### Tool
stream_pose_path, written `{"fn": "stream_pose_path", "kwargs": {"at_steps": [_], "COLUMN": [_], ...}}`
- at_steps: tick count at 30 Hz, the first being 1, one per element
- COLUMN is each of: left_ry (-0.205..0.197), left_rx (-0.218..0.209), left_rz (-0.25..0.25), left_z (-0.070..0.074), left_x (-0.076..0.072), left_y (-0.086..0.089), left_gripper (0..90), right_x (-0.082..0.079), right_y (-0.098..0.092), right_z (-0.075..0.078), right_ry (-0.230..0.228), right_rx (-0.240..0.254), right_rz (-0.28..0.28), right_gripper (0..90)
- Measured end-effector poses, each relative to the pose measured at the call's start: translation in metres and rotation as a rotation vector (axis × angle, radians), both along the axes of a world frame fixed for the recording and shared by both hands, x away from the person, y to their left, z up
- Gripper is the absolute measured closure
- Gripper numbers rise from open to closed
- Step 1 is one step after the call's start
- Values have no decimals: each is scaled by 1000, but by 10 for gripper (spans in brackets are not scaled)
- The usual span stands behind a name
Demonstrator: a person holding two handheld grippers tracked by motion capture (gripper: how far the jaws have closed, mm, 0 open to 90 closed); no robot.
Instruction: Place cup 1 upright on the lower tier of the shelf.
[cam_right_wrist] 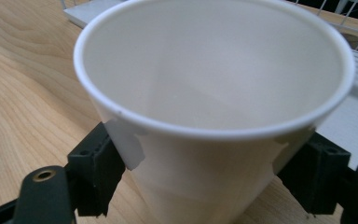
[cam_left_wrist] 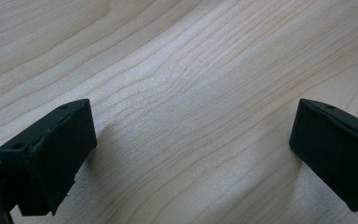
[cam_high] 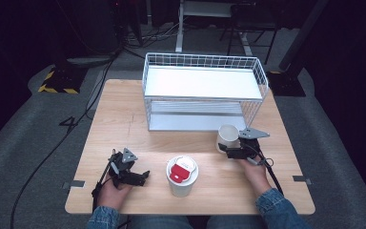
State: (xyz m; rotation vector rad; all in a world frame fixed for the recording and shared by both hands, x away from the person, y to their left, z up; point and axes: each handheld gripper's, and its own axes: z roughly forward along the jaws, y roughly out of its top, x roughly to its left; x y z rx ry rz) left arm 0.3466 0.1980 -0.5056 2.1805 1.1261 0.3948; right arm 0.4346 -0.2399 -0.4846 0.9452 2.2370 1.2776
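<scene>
Matt white paper cup (cam_right_wrist: 205,93); smooth pale wood table (cam_left_wrist: 191,70).

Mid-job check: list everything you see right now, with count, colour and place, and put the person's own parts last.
open paper cup: 1, white, right of centre, in front of the rack
lidded cup: 1, white with a red-and-white lid, front centre
wire rack: 1, white, two shelves, back of the table
table: 1, light wood
right gripper: 1, black, shut on the open paper cup's wall
left gripper: 1, black, jaws open over bare wood, front left
sleeves: 2, blue denim, bottom edge
</scene>
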Motion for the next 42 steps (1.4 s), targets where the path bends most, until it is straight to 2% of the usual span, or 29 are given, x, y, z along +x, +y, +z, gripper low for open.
{"fn": "stream_pose_path", "kwargs": {"at_steps": [3,8,12,26,30,37,39,42], "left_ry": [0,0,0,0,0,0,0,0], "left_rx": [-1,0,-1,0,0,0,-1,-1], "left_rz": [0,0,0,0,0,0,1,0], "left_z": [0,0,0,0,0,0,0,0], "left_x": [0,0,0,0,0,0,0,0], "left_y": [0,0,0,0,0,0,0,0], "left_gripper": [10,10,10,10,9,10,10,10], "right_x": [-1,0,4,23,27,36,40,44], "right_y": [-1,3,8,29,33,39,42,46], "right_z": [5,11,18,39,42,45,44,45], "right_ry": [-16,-11,-35,-37,-47,-51,-40,-46], "right_rx": [14,0,25,20,18,43,41,33], "right_rz": [-10,-2,2,16,24,25,19,13], "right_gripper": [224,224,224,224,224,224,223,223]}}
